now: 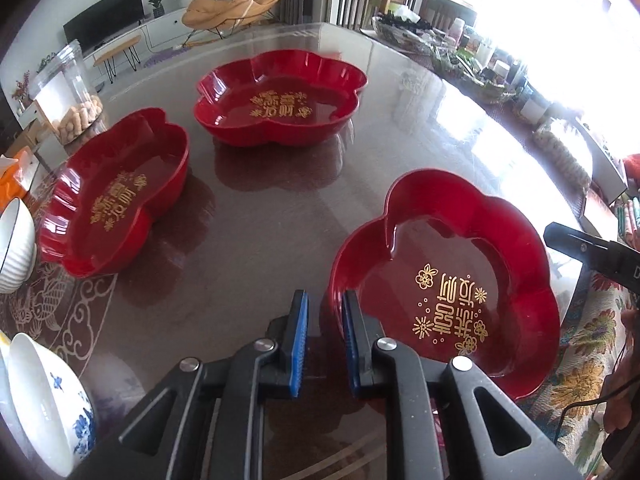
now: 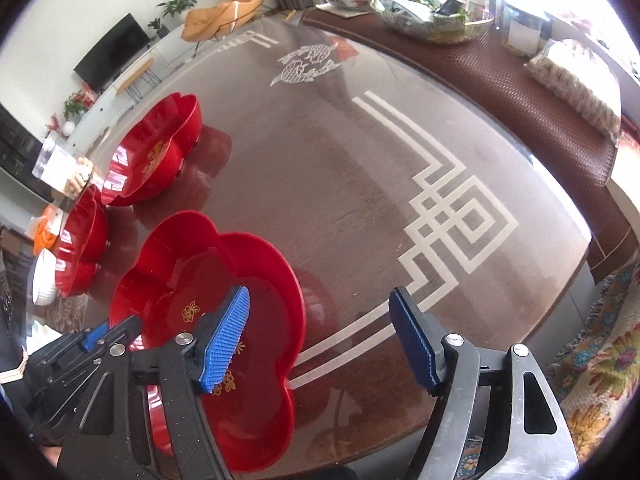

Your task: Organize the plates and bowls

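Observation:
Three red flower-shaped plates with gold lettering sit on the glass table. The near plate (image 1: pixel 448 280) lies at the right of the left wrist view. My left gripper (image 1: pixel 325 312) straddles this plate's left rim with a narrow gap, the right finger inside the plate, the rim not clamped. A second plate (image 1: pixel 116 196) is at the left and a third (image 1: pixel 280 98) is farther back. In the right wrist view my right gripper (image 2: pixel 320 328) is wide open, its left finger above the near plate (image 2: pixel 208 320), its right finger over bare table. The other plates (image 2: pixel 156 152) (image 2: pixel 80 240) lie to the left.
A ribbed white bowl (image 1: pixel 14 246) and a blue-and-white bowl (image 1: pixel 48 404) stand at the left edge. A clear jar of peanuts (image 1: pixel 70 96) is behind them. Cluttered bowls and jars (image 2: pixel 436 16) line the far right side. The table edge (image 2: pixel 560 320) is to the right.

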`<state>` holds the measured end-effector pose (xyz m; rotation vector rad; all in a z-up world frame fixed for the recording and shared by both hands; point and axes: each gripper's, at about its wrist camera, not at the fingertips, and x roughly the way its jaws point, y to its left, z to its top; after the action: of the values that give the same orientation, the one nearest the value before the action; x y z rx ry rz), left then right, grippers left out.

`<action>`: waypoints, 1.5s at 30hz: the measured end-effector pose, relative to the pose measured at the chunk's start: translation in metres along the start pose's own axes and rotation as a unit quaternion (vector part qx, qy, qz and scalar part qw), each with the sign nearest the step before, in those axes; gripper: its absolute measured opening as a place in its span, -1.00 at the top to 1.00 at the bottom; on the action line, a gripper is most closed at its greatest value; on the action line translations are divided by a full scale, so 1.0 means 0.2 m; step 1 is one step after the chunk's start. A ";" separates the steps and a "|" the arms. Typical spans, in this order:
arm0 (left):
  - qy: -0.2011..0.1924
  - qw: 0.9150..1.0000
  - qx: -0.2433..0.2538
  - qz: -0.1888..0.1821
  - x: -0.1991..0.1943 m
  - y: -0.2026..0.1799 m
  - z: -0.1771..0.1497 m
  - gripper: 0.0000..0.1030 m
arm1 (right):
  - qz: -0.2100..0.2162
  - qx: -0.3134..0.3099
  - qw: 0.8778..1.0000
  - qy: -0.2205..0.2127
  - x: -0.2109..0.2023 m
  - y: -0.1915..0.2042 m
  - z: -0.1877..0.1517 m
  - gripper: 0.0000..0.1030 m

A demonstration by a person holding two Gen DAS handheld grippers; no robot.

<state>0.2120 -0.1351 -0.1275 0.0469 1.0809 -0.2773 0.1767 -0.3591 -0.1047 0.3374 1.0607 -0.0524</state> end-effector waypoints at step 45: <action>-0.112 0.989 0.019 -0.093 -1.02 0.18 -0.78 -0.94 | -0.118 -0.001 0.942 -0.314 -1.15 0.54 -1.03 -0.56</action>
<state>-0.0039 -0.0318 -0.0259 -0.0518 0.8572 -0.4607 -0.0895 -0.2227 0.0290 0.1691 0.4595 -0.3522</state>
